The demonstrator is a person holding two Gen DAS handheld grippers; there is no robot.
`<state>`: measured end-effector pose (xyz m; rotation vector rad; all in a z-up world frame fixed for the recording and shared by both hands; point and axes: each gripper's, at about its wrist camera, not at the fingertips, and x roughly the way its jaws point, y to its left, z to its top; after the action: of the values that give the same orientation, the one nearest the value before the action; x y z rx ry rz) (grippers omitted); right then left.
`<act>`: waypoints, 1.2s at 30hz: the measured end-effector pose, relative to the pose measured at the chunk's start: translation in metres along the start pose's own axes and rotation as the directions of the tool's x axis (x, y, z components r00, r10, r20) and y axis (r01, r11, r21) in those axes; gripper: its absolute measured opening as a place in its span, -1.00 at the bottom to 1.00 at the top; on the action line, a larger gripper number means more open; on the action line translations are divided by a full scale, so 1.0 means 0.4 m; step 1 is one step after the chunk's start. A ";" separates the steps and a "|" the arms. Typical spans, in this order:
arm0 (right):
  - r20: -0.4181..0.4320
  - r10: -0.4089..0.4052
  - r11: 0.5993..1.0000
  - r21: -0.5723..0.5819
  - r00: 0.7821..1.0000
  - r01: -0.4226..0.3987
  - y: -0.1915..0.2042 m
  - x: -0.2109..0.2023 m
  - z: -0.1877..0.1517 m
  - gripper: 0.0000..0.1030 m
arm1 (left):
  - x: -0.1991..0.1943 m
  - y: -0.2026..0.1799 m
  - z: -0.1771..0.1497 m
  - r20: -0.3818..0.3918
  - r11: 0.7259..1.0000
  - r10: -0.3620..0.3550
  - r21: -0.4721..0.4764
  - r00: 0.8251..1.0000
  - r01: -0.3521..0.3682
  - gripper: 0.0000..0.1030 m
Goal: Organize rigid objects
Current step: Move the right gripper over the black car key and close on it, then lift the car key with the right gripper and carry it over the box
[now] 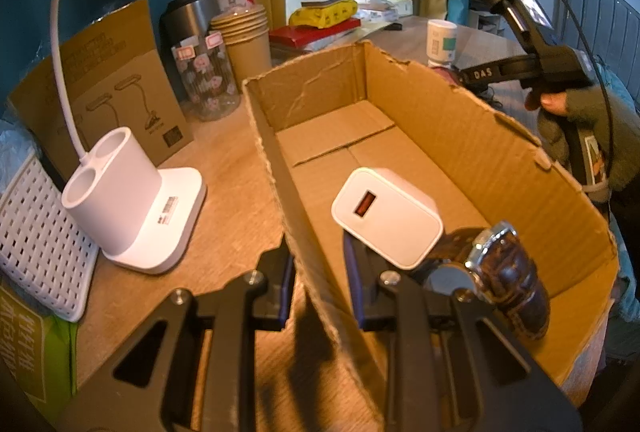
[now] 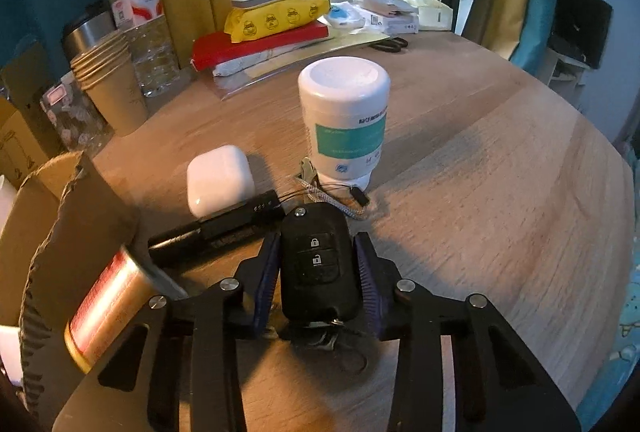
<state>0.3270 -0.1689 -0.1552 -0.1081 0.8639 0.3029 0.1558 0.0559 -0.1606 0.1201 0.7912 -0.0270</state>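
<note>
Holding the cardboard box (image 1: pixel 460 135) by its near wall, the left gripper (image 1: pixel 320 272) is clenched on the cardboard; a white USB charger (image 1: pixel 386 216) and a wristwatch (image 1: pixel 508 272) already lie inside, ahead of its fingers. Several items remain on the table. The right gripper (image 2: pixel 318 268) has its fingers narrowed around the car key fob (image 2: pixel 316 260); whether they grip it, I cannot tell.

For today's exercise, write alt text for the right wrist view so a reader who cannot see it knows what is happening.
The right gripper straddles a black car key fob lying on a wooden table. Just beyond stand a white earbud case and an upright white canister; a torn cardboard box rises at the left.
</note>
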 end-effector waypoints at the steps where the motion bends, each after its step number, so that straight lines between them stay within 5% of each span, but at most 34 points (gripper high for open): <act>1: 0.007 -0.009 1.000 -0.007 1.000 0.010 0.003 -0.007 -0.005 -0.24 | 0.000 0.000 0.000 -0.001 1.000 -0.001 -0.001 1.000 0.001 -0.53; 36: 0.171 -0.057 0.998 0.003 0.984 0.057 0.012 -0.338 -0.086 -0.26 | 0.002 0.005 0.002 -0.002 1.000 -0.001 0.000 1.000 0.001 -0.53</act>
<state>0.2179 -0.2013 -0.0741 -0.1067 0.6891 0.2557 0.1571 0.0579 -0.1605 0.1192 0.7928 -0.0280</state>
